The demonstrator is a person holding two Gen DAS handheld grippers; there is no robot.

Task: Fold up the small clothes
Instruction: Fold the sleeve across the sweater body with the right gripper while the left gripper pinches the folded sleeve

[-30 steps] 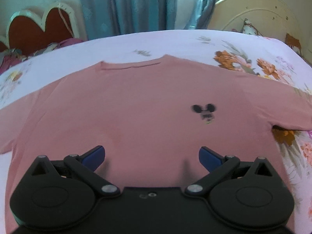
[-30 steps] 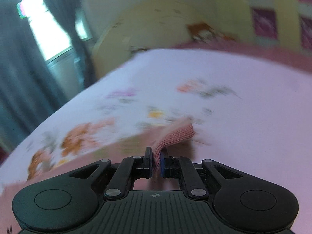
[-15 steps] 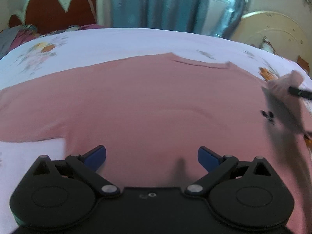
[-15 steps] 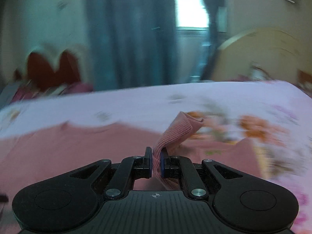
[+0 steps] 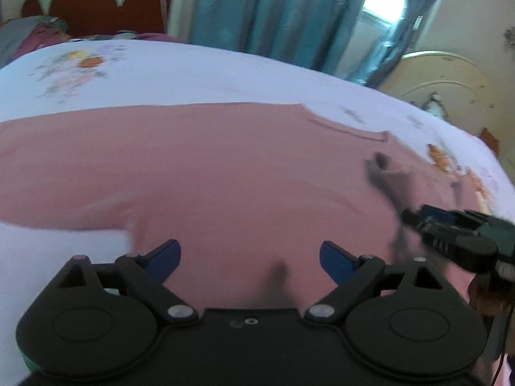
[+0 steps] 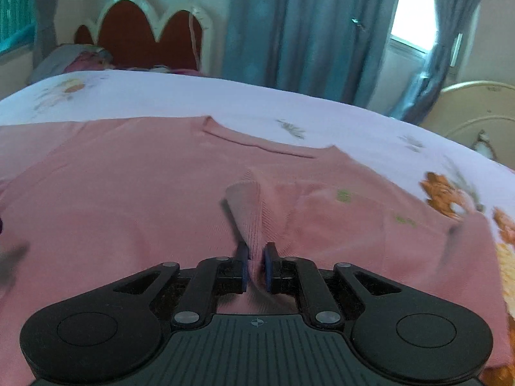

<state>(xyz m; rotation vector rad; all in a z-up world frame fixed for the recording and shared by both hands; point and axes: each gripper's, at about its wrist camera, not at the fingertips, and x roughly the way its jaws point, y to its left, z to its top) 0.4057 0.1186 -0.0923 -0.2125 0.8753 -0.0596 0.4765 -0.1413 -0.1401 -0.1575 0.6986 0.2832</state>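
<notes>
The pink T-shirt lies spread across the bed, on a pale floral bedsheet, with its neckline toward the far edge. One sleeve is lifted off the body of the shirt and drawn in over the chest, its ribbed cuff standing up in a fold. The right gripper has that sleeve pinched, its blue pads nearly together with only the cloth between them. The left gripper hovers low over the lower part of the shirt, its blue-tipped fingers spread wide apart and holding nothing. From the left camera the right gripper shows at the right edge, blurred. Beyond the bed stand a scalloped red headboard, blue curtains and a bright window.
</notes>
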